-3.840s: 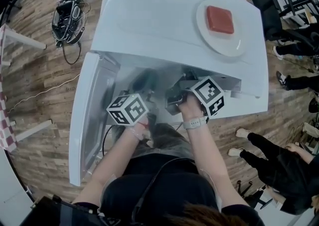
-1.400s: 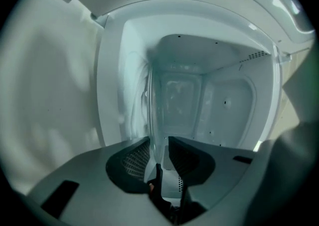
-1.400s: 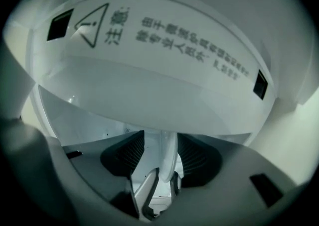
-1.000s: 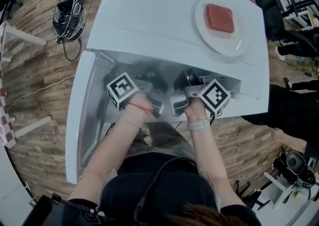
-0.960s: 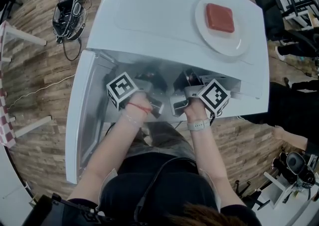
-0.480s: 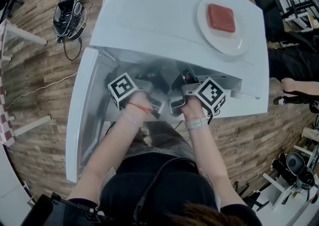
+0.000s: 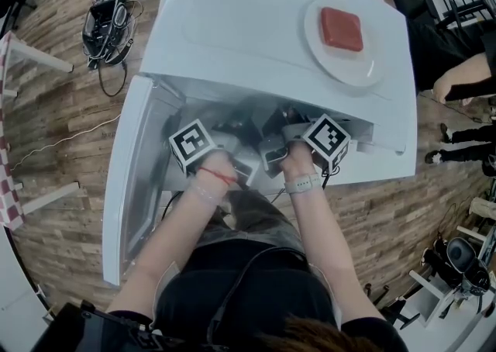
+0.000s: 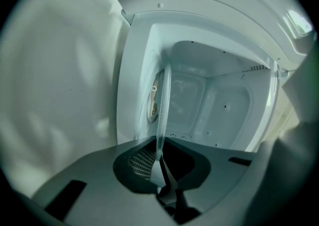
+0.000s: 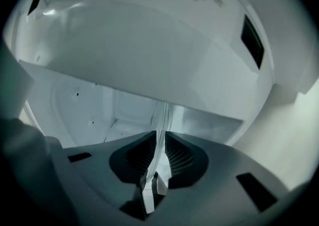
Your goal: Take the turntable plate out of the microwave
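The white microwave (image 7: pixel 271 25) stands with its door (image 7: pixel 136 188) swung open to the left. Both hands reach into its cavity; in the head view only the left marker cube (image 7: pixel 191 145) and the right marker cube (image 7: pixel 325 139) show at the opening. The clear glass turntable plate (image 8: pixel 162 110) appears edge-on in the left gripper view. My left gripper (image 8: pixel 160 170) is shut on its rim. In the right gripper view the rim of the plate (image 9: pixel 160 120) runs between the jaws. My right gripper (image 9: pixel 157 170) is closing on it, and its pads touch the glass.
A white dish (image 7: pixel 364 63) with a red block (image 7: pixel 342 29) lies on top of the microwave. A bundle of cables (image 7: pixel 108 9) sits on the wooden floor at the upper left. A person's hand and legs (image 7: pixel 457 83) show at the right edge.
Since the earliest frame both grippers have gone deeper into the cavity. Over the last second the hands barely shifted; the right cube edged left. The people at the right moved about.
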`<state>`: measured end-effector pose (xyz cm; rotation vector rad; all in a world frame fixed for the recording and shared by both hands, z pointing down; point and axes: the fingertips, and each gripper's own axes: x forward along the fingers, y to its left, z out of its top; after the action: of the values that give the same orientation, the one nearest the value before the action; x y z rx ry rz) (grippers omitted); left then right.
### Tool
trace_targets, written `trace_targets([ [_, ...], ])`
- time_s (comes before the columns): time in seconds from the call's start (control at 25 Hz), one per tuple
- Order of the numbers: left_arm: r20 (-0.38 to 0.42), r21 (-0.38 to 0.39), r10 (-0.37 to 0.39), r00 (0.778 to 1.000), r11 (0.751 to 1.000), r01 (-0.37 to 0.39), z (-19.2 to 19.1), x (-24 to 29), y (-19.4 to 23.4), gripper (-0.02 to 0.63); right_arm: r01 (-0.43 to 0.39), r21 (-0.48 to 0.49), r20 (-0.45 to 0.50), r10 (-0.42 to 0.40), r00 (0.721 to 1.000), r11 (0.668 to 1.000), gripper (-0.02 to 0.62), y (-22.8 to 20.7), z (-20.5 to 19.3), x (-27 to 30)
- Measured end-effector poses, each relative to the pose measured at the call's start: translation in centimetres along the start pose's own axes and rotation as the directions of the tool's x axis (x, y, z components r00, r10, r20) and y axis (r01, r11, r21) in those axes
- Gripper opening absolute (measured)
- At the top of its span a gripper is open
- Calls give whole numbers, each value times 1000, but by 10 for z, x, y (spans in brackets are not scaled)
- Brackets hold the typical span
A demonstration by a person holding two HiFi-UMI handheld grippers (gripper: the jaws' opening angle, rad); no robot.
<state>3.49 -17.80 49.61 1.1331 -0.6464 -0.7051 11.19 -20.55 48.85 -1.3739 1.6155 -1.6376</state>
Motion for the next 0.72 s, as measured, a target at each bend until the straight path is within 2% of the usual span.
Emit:
trace_targets([
  [0.32,-30,138,-2,1000,990,6,-3,-5,1,43,-19,128,22,17,1000,992,51,-11,-8,-12],
  [0.52,10,215,22,1000,976,-24,9,-12,1,44,-36,174,16,33,999,984,49,-14,-14,-21],
  [0.72,59,273,23,998,961,-39,26,-18,1,44,-50,180,3,51,999,982,49,-17,-18,-32],
])
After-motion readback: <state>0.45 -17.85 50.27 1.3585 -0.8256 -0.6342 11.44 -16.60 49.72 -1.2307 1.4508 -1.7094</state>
